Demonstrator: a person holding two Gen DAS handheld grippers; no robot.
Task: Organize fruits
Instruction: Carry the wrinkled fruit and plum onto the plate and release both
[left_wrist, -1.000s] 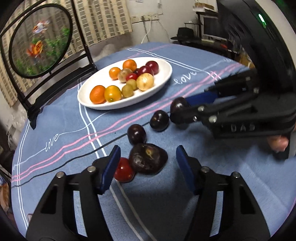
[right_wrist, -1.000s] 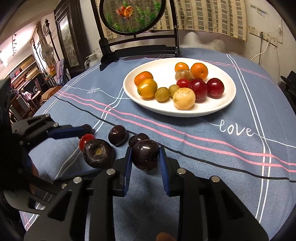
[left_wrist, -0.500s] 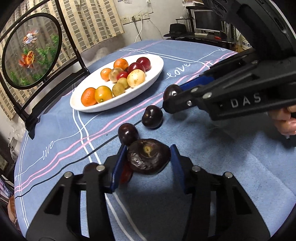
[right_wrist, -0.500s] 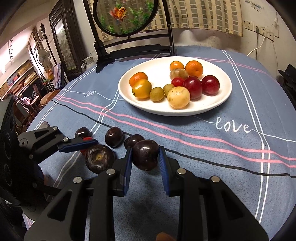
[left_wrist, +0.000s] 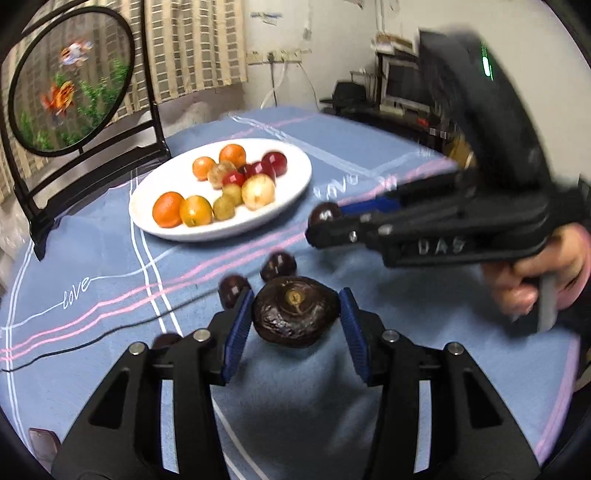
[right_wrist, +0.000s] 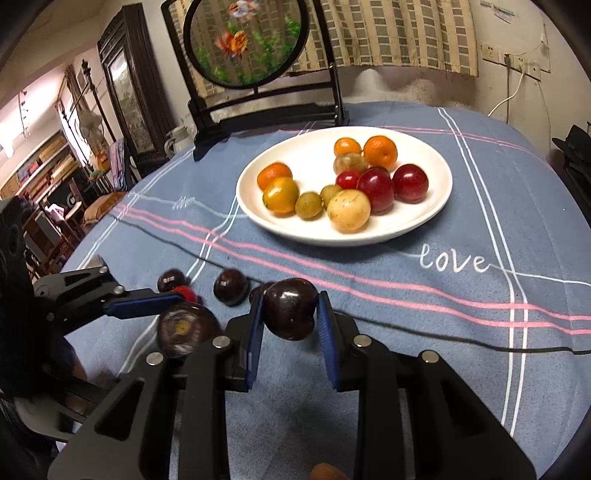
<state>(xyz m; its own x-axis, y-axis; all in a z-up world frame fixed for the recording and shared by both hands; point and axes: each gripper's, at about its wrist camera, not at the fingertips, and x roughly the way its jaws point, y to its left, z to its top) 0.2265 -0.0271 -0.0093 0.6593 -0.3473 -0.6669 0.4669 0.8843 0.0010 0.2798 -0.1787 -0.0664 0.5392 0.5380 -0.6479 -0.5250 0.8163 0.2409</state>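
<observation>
Two handheld tongs each pinch a dark fruit above a blue-clothed tabletop (right_wrist: 424, 332).

The left tongs (left_wrist: 295, 321) point downward, blue pads pressed on a wrinkled dark brown fruit (left_wrist: 295, 314) with a tan stem scar, held just above the cloth. The right tongs (right_wrist: 290, 317), also angled down, clamp a glossy dark plum (right_wrist: 290, 308). The left view alone shows a person's hand (left_wrist: 543, 277) gripping the right tool's handle; the right view alone shows a small red fruit (right_wrist: 184, 293) among the loose dark plums (right_wrist: 231, 286) on the cloth. Beyond them, a white oval plate (right_wrist: 424, 155) holds oranges (right_wrist: 380, 149), red plums (right_wrist: 410, 182), a pale yellow fruit (right_wrist: 348, 210) and small green ones (right_wrist: 308, 205).
</observation>
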